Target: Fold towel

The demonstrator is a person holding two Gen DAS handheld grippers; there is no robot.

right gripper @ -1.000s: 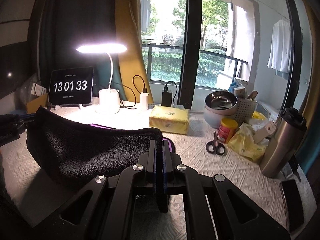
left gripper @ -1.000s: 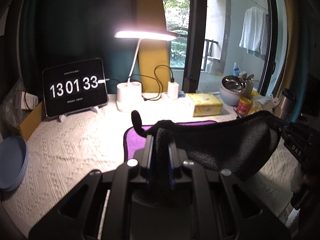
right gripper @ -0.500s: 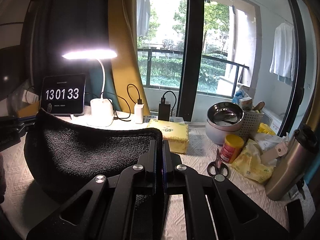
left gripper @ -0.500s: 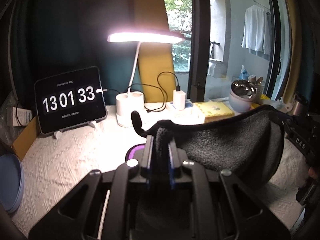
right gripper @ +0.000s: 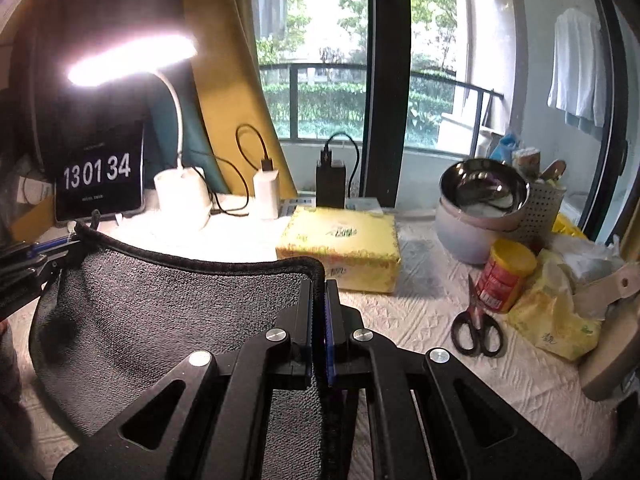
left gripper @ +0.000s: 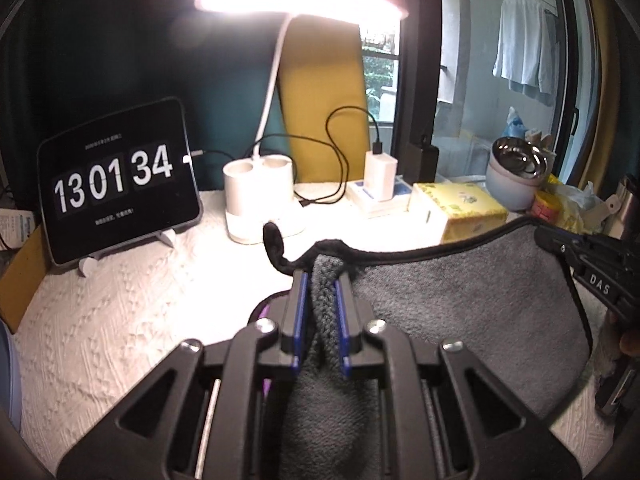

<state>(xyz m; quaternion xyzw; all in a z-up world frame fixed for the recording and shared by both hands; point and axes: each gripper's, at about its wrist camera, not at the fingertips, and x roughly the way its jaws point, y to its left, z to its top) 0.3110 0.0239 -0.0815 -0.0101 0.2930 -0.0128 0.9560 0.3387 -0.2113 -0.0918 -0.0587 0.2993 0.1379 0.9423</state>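
Observation:
A dark grey towel (left gripper: 460, 304) with a black hem hangs stretched between my two grippers above the table. My left gripper (left gripper: 322, 280) is shut on a bunched corner of it, with a small hanging loop (left gripper: 274, 240) sticking up beside the fingers. My right gripper (right gripper: 319, 286) is shut on the opposite corner of the towel (right gripper: 172, 312). The right gripper also shows at the right edge of the left wrist view (left gripper: 592, 264), and the left gripper at the left edge of the right wrist view (right gripper: 36, 258). A sliver of purple (left gripper: 262, 314) shows under the towel.
A white textured cloth (left gripper: 120, 312) covers the table. At the back stand a clock tablet (left gripper: 120, 180), a lit desk lamp (left gripper: 260, 200), chargers (right gripper: 266, 190) and a yellow tissue box (right gripper: 340, 248). To the right are steel bowls (right gripper: 480, 196), a tin (right gripper: 506, 276), scissors (right gripper: 476, 324) and yellow bags (right gripper: 552, 312).
Both grippers have moved forward toward the back of the table with the towel held up between them. The lamp and clock look closer. The purple underside is mostly hidden now.

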